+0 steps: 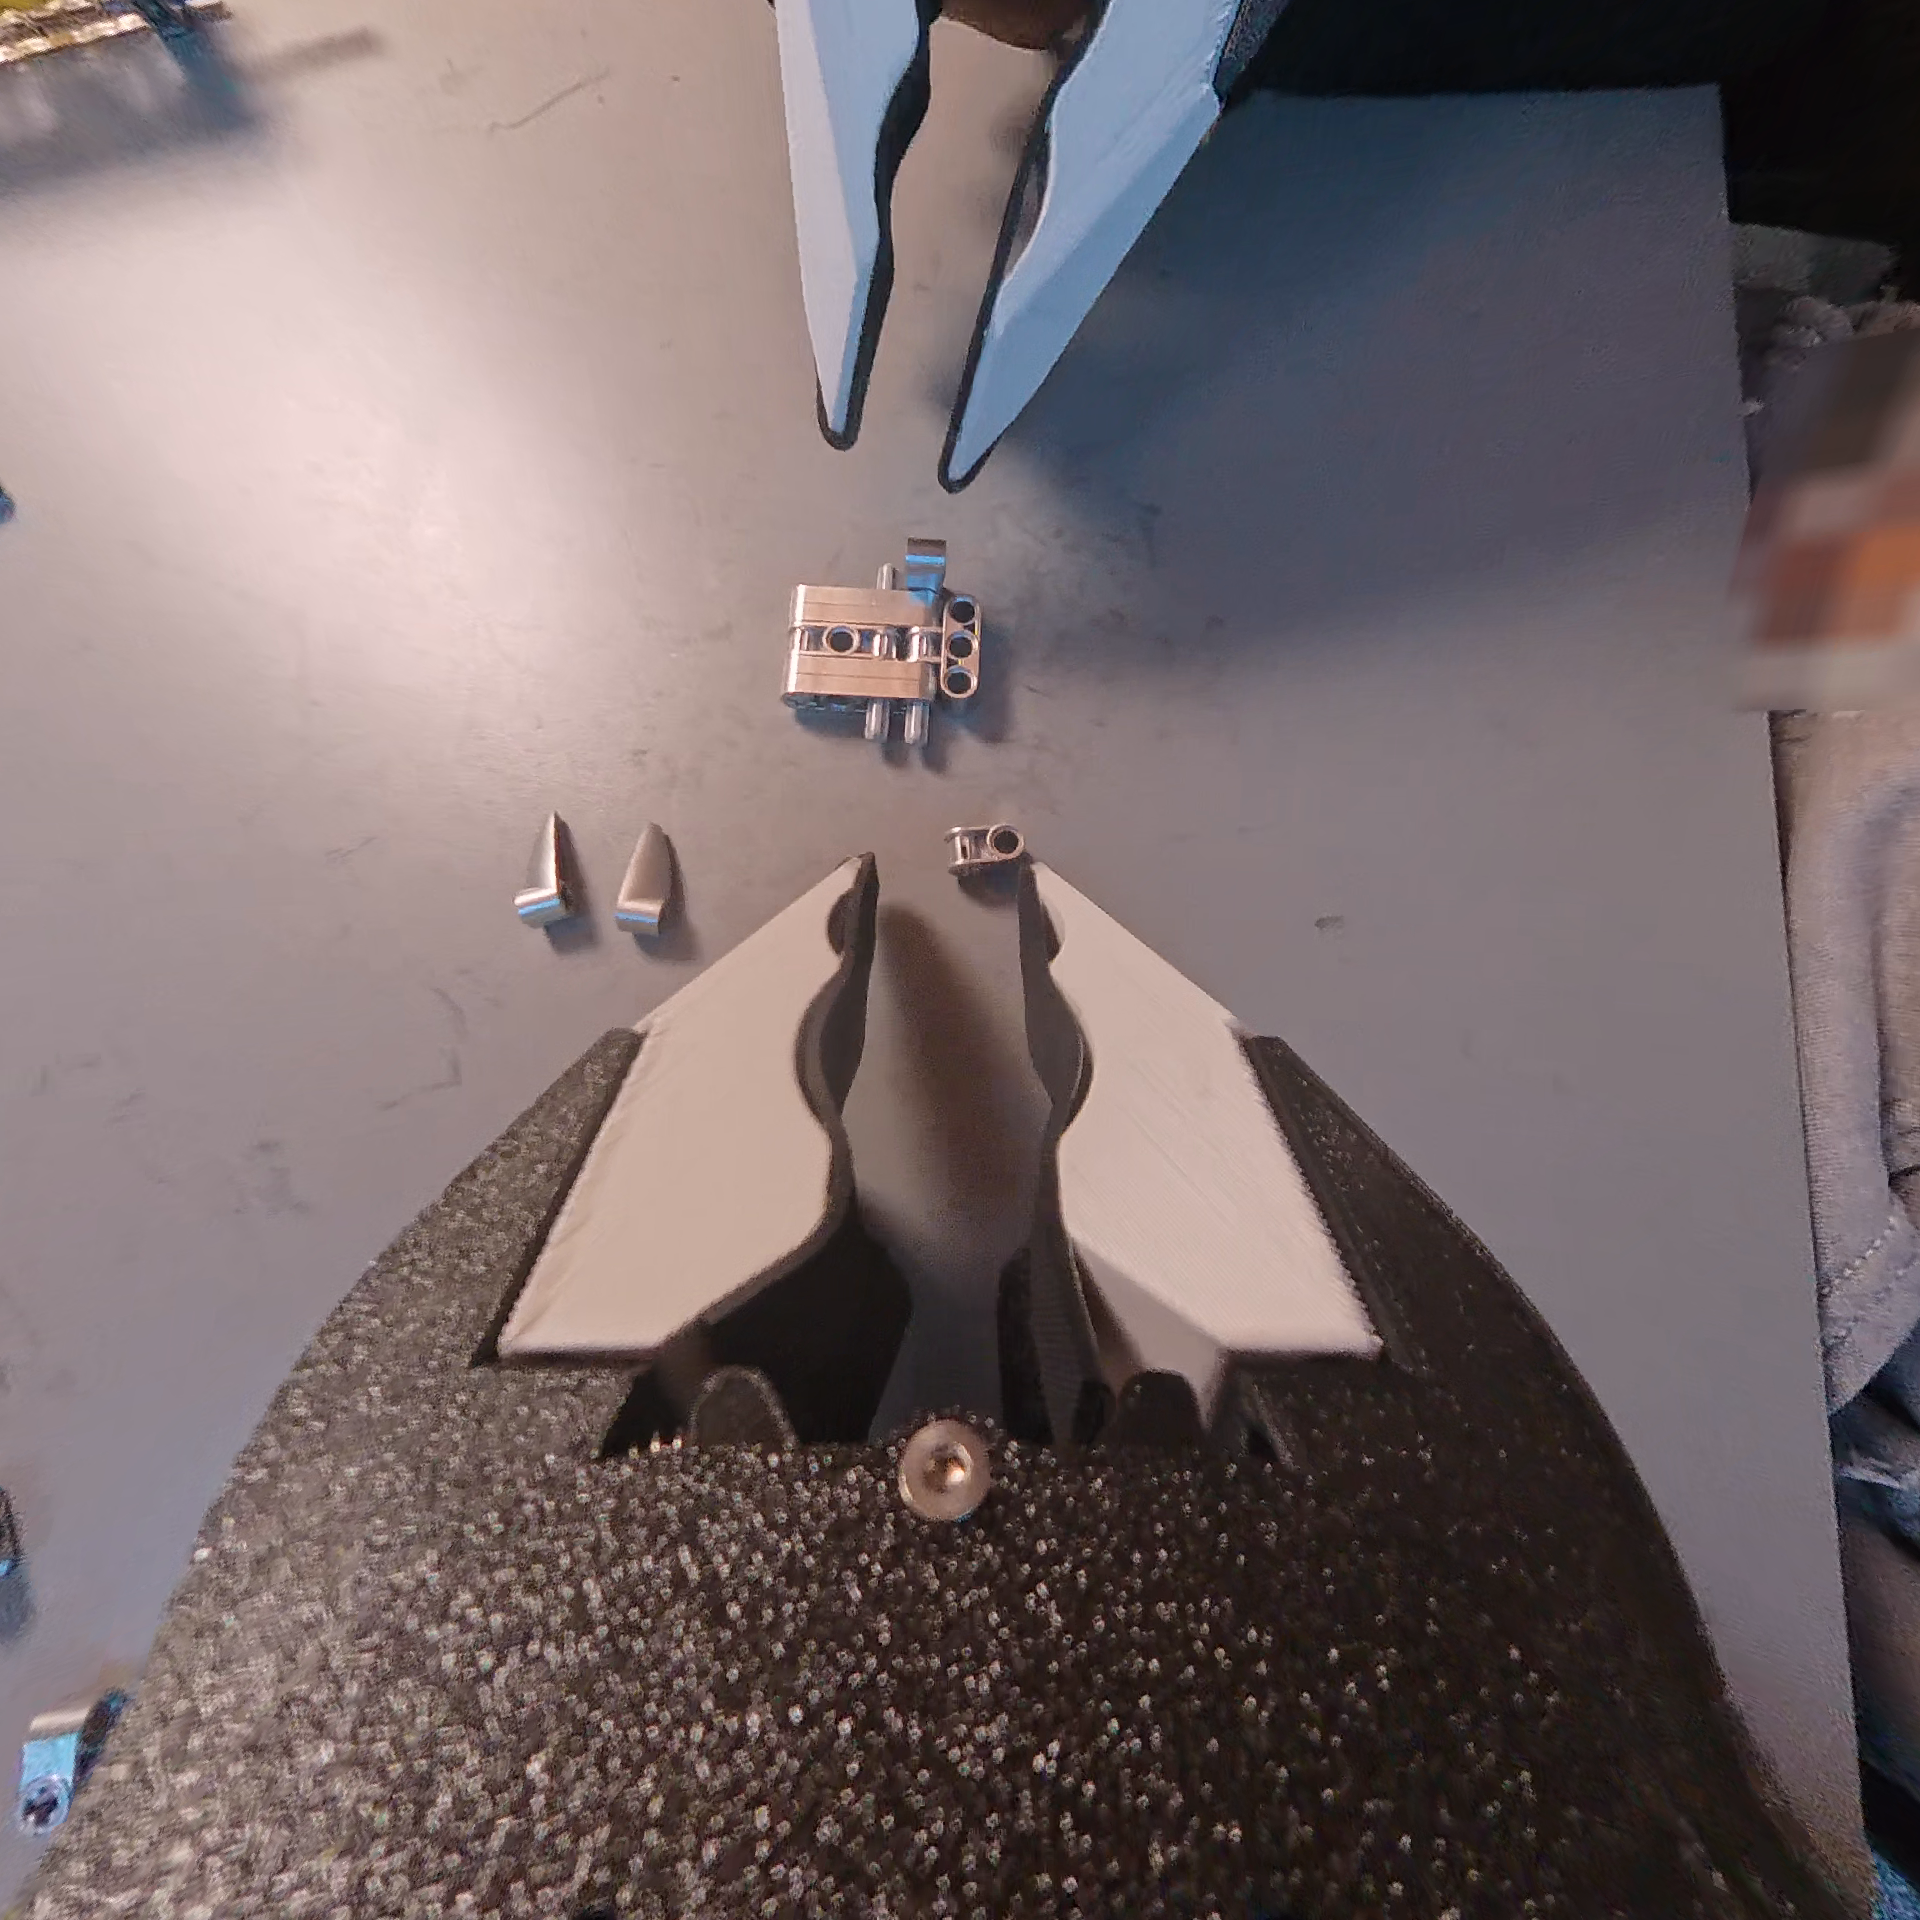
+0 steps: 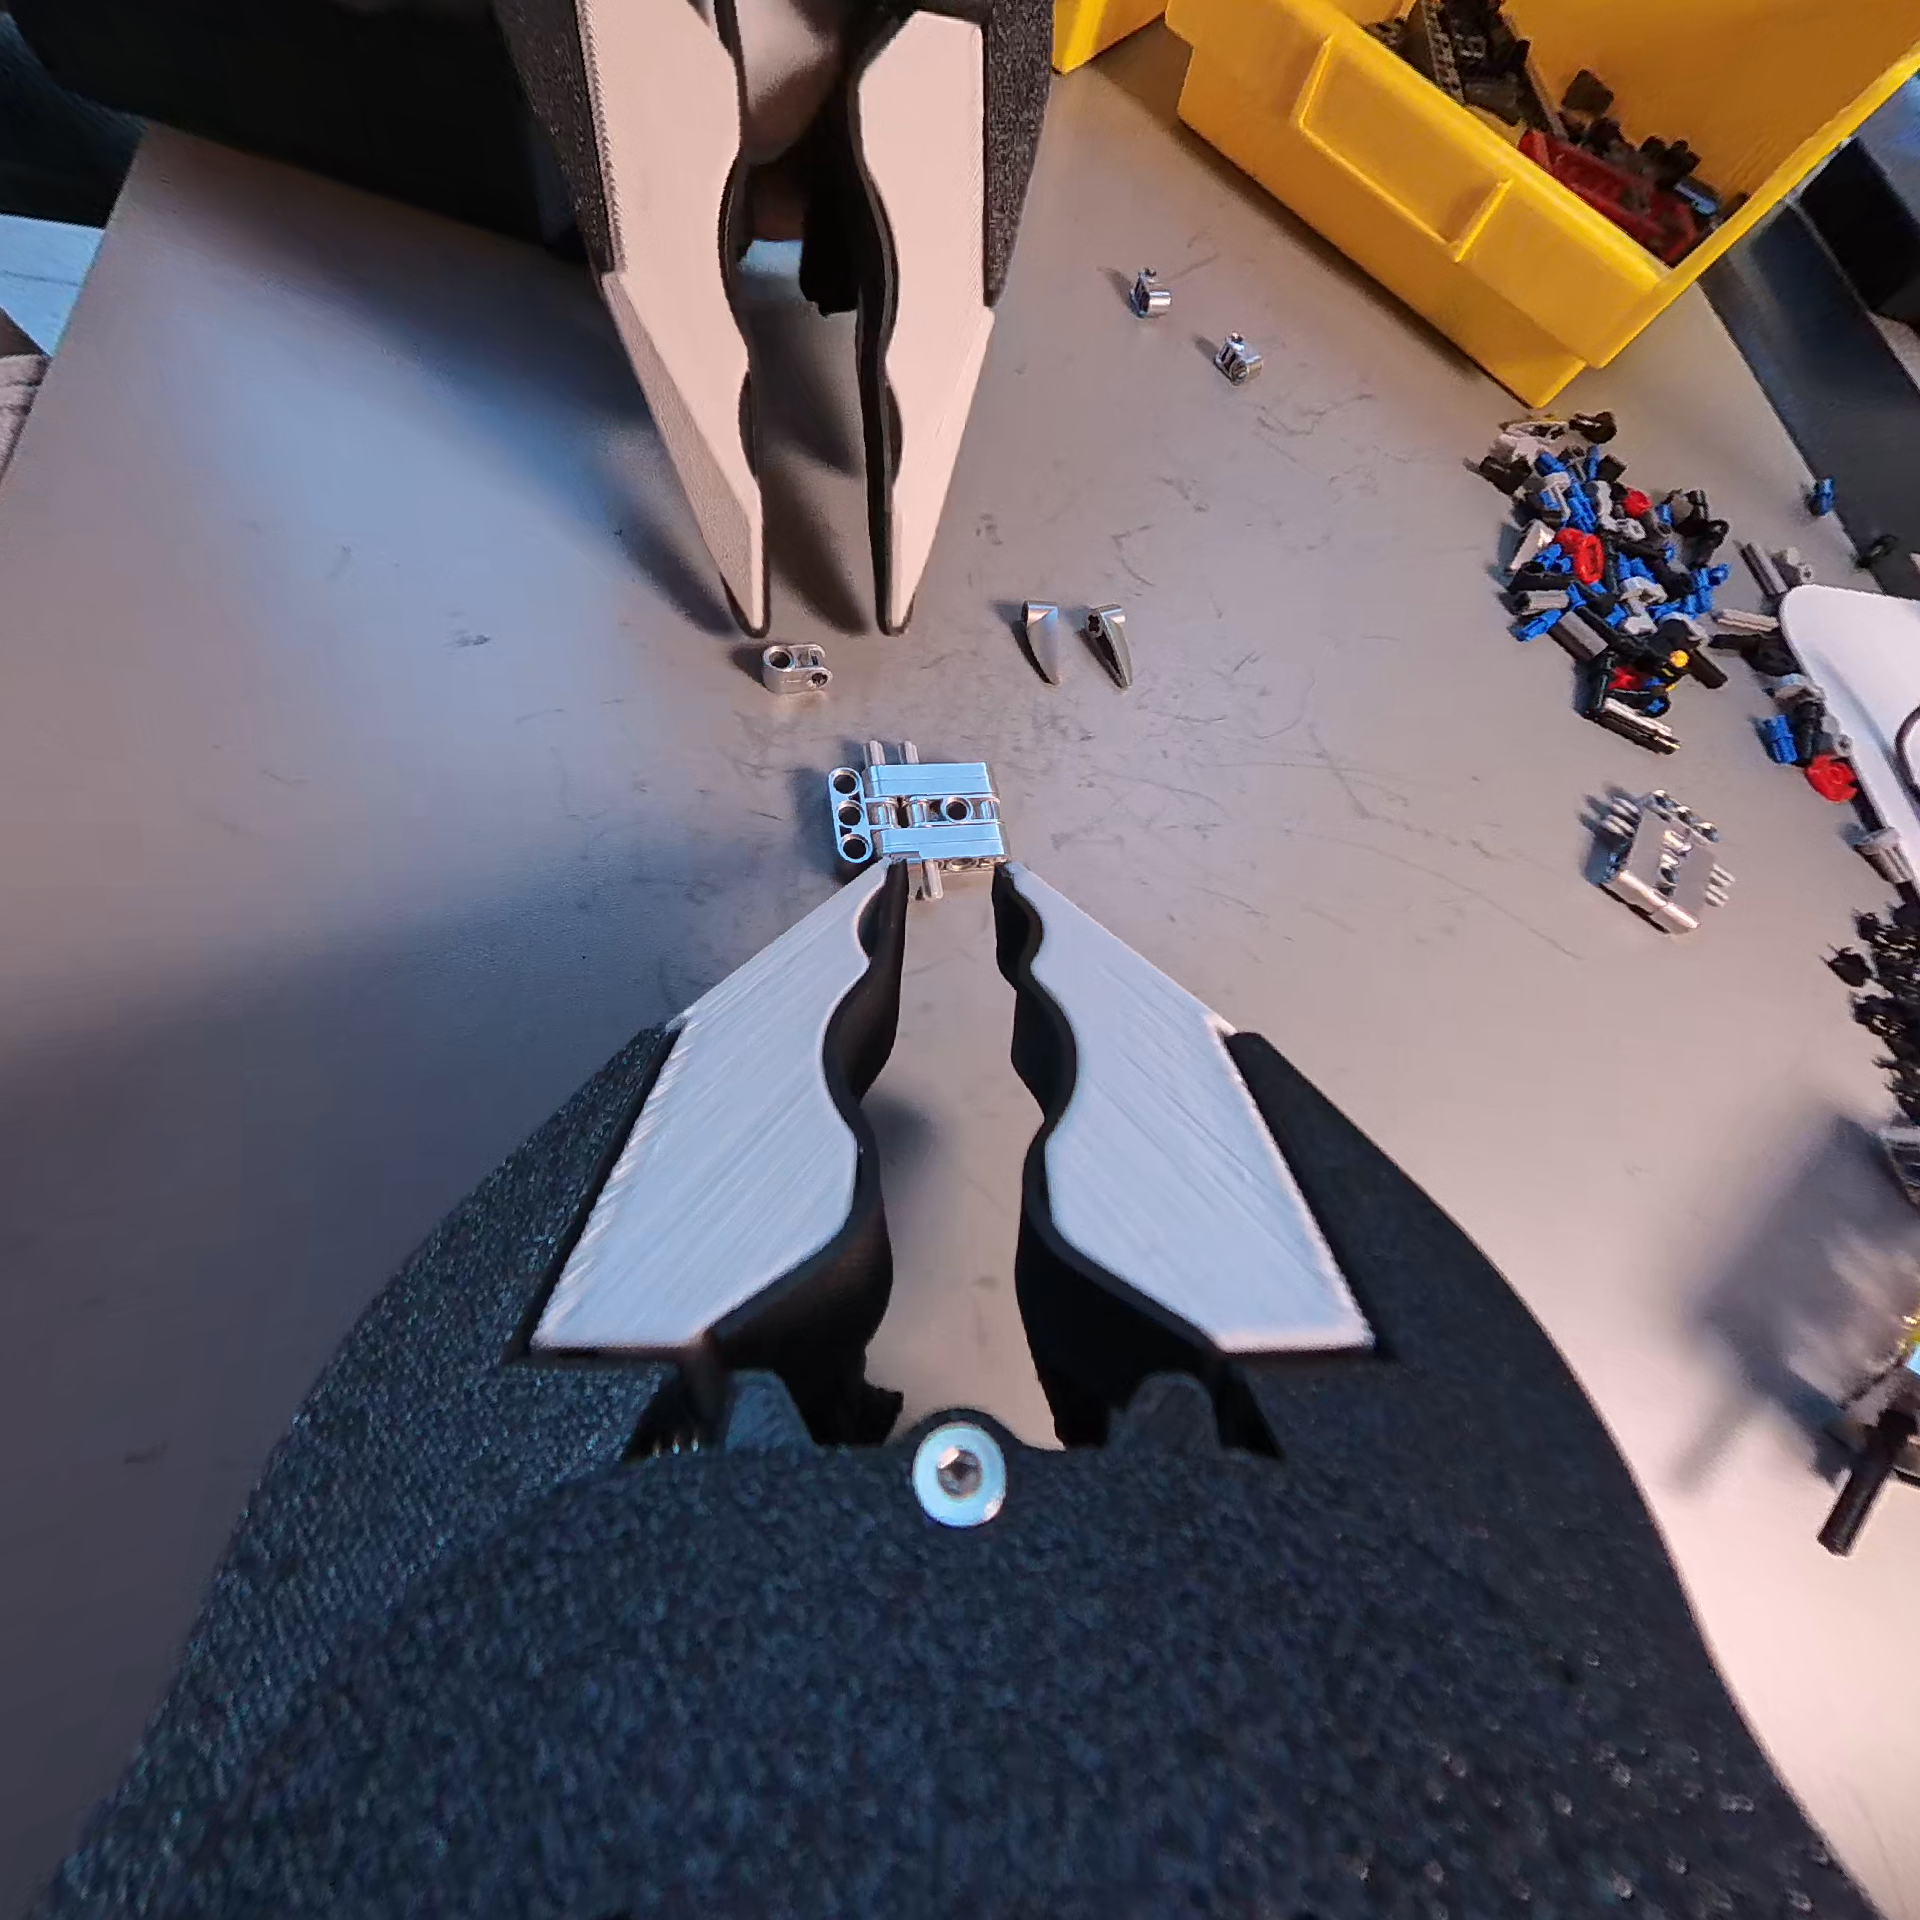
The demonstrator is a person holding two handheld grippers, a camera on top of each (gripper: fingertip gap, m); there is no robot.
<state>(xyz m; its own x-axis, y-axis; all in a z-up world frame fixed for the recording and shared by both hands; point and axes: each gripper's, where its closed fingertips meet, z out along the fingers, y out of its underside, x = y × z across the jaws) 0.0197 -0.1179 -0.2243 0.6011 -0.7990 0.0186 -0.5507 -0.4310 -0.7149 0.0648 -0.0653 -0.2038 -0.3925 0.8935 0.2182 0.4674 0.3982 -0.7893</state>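
Observation:
A small light-grey assembly of building beams and pins lies on the grey table between the two grippers. My left gripper is open and empty, and its right fingertip is next to a small grey connector. Two grey curved pieces lie to its left. My right gripper is open, with its tips just short of the assembly; two of the assembly's pins point into the gap. The right gripper also shows in the left wrist view, and the left gripper in the right wrist view.
A yellow bin of dark parts stands at the far right. A pile of small blue, black and red pieces and a second grey assembly lie to the right. Two small grey pieces lie near the bin. The tips of one gripper are about 8 cm away from the tips of the other.

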